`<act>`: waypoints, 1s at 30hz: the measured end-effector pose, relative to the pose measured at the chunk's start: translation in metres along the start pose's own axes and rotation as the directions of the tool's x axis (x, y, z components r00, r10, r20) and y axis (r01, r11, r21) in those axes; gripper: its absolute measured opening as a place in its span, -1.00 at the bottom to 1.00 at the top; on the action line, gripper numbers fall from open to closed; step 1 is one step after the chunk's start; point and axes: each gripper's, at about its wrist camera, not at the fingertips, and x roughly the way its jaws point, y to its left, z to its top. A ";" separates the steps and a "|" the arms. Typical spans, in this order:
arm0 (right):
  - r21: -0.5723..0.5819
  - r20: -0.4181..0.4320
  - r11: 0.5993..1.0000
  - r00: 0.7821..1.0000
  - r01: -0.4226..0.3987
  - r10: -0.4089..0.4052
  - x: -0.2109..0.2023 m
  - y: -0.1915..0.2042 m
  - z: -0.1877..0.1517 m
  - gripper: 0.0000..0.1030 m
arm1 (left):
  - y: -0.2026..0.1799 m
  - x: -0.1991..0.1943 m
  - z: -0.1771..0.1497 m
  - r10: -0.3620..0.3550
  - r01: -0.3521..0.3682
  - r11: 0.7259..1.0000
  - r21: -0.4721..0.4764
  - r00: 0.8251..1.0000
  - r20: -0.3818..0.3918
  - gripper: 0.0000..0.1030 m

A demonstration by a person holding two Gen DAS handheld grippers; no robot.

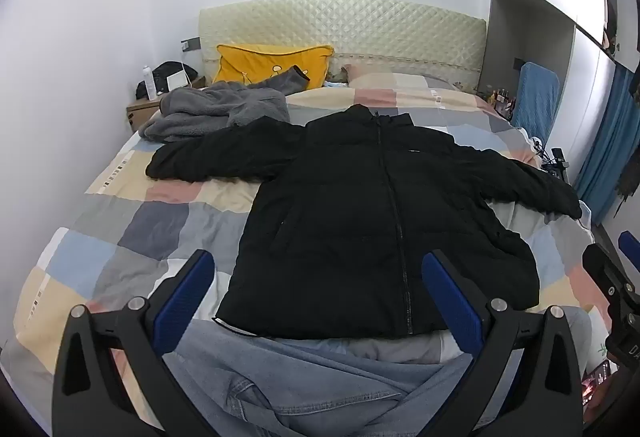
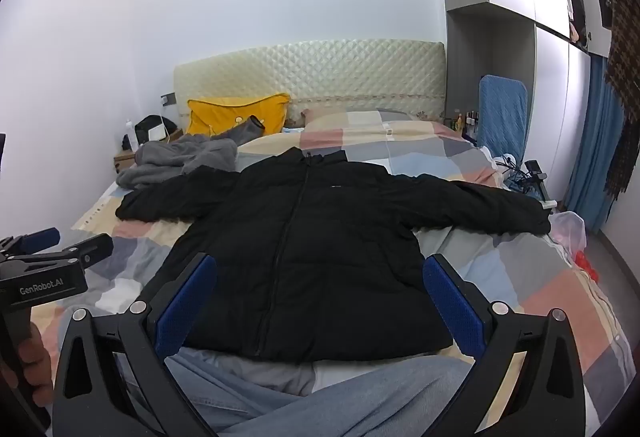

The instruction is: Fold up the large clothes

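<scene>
Black puffer jacket, one: spread front-up on the bed, zip closed, both sleeves stretched out to the sides, hood end toward the headboard, hem nearest the claws. It lies directly ahead of both claws, beyond their fingertips and apart from them.

Left claw, one: released, blue pads wide apart, holding nothing, raised over the near edge of the bed.

Right claw, one: released likewise, pads spread, empty, level with the left one.

Blue jeans, one pair: crumpled just below and between the claw fingers, touching the jacket hem.

Bed, one: checked quilt in pastel squares, cream quilted headboard at the far end.

Grey fleece garment, one: heaped beyond the jacket's left sleeve.

Yellow pillow, one: against the headboard, far left.

Nightstand, one: far left, cluttered.

Blue curtain, one: far right.

Room: white walls, grey wardrobe to the right.
</scene>
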 end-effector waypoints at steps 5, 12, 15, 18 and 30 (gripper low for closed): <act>0.005 -0.004 1.000 1.000 -0.002 0.002 0.000 0.001 0.002 1.00 | 0.001 -0.001 0.000 -0.009 0.009 1.000 -0.006 1.000 0.010 1.00; 0.002 0.000 1.000 1.000 0.005 -0.005 -0.002 -0.007 -0.003 1.00 | -0.004 0.002 0.000 -0.006 0.006 1.000 0.006 1.000 0.003 1.00; 0.006 -0.004 1.000 1.000 0.001 -0.001 -0.003 -0.007 0.000 1.00 | -0.002 -0.001 -0.001 -0.008 0.008 1.000 0.006 1.000 0.002 1.00; 0.005 -0.009 1.000 1.000 0.004 -0.004 0.000 -0.003 0.001 1.00 | -0.004 0.000 -0.001 -0.009 0.009 1.000 0.007 1.000 0.002 1.00; 0.006 -0.012 1.000 1.000 0.004 -0.004 0.003 -0.001 0.000 1.00 | -0.003 0.003 -0.006 -0.023 0.023 1.000 0.000 1.000 0.000 1.00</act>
